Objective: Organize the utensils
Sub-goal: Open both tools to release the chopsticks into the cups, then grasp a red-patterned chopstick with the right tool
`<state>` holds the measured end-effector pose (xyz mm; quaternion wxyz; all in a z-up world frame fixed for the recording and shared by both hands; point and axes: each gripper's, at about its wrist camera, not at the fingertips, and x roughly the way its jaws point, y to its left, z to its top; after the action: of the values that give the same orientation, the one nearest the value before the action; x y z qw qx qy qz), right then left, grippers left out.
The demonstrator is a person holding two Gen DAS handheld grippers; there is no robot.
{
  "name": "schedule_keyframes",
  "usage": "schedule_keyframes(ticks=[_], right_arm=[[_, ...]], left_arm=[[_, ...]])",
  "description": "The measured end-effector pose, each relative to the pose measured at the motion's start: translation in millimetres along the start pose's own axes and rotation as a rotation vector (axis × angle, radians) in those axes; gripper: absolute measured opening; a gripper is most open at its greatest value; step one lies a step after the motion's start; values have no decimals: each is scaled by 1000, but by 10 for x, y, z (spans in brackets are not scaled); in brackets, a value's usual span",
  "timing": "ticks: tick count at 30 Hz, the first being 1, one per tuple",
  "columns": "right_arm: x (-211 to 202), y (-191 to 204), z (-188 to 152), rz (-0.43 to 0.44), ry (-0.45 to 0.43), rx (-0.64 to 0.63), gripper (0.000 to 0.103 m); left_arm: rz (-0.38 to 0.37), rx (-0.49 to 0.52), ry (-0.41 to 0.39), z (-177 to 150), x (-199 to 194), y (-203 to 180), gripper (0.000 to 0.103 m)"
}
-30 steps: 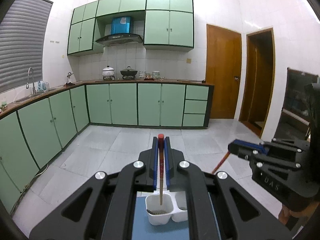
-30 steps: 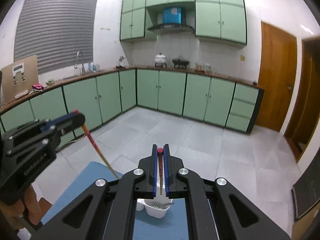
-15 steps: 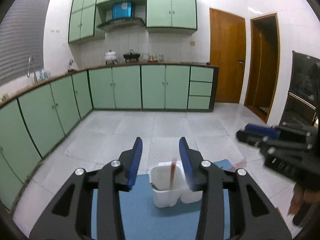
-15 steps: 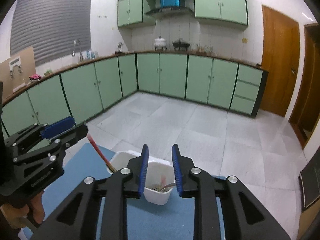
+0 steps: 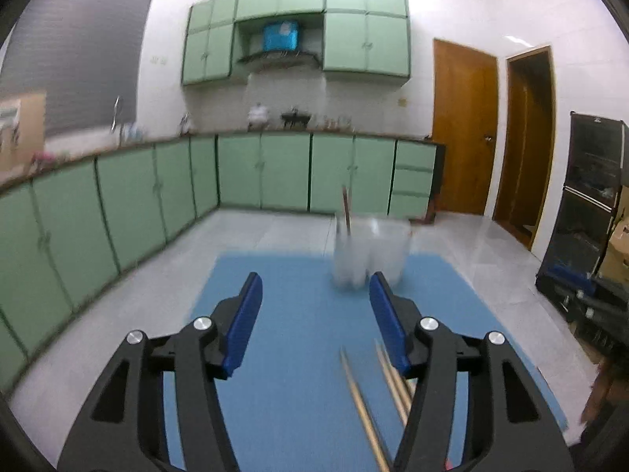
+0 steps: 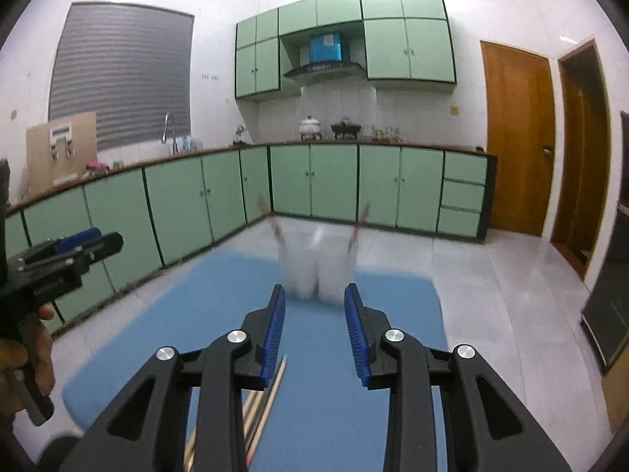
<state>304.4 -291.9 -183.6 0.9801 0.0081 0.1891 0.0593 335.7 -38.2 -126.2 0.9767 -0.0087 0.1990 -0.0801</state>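
A white two-cup holder [image 5: 369, 255] stands blurred at the far end of the blue mat [image 5: 291, 354]. In the right wrist view the holder [image 6: 318, 263] has two red-tipped chopsticks [image 6: 359, 224] leaning out of it. Loose wooden chopsticks [image 5: 365, 405] lie on the mat near me, and the right wrist view shows these chopsticks [image 6: 267, 397] under the left finger. My left gripper [image 5: 314, 281] and my right gripper [image 6: 314, 291] hang over the mat, short of the holder. The jaws of both are opening, with nothing between them. The left gripper [image 6: 78, 247] also shows at the left edge, held by a hand [image 6: 35, 354].
Green base cabinets [image 6: 314, 185] run along the left and back walls. Two wooden doors [image 6: 515, 137] stand at the back right. A dark shelf unit [image 5: 589, 204] and a cardboard box [image 5: 617, 251] stand right of the mat. Grey floor tiles lie beyond the mat's far edge.
Both grippers were shut on red-tipped chopsticks above the holder. They let go, opened, and drew back and down from it. Loose chopsticks on the near mat have come into view.
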Motion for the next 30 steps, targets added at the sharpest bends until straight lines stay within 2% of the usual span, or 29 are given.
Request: schedule_keyframes(ticks=[4,6,10,15,26,30], right_arm=[[-104,200,-659,8,83,39,31],[-129,318,-910,7,113,46,30],[-138,455,-1200,-6,152,69,30],[-95,522,-1391,-3,194,69,30],[40,542,-1505,6,227,67,29],[106,529,-1493,-3,224,51,23]], left_arm=[[17,-58,77,-616,-214,62,55],[26,-48,108,-844,-254,43,55],[28,-22,168,-1260,-351,-45,55],[-5,16,213,-1470,-293,-153,55],[5,-36,269,-1681,-121,-50,53],[-7,-21,279,-1721,-95,-133,53]])
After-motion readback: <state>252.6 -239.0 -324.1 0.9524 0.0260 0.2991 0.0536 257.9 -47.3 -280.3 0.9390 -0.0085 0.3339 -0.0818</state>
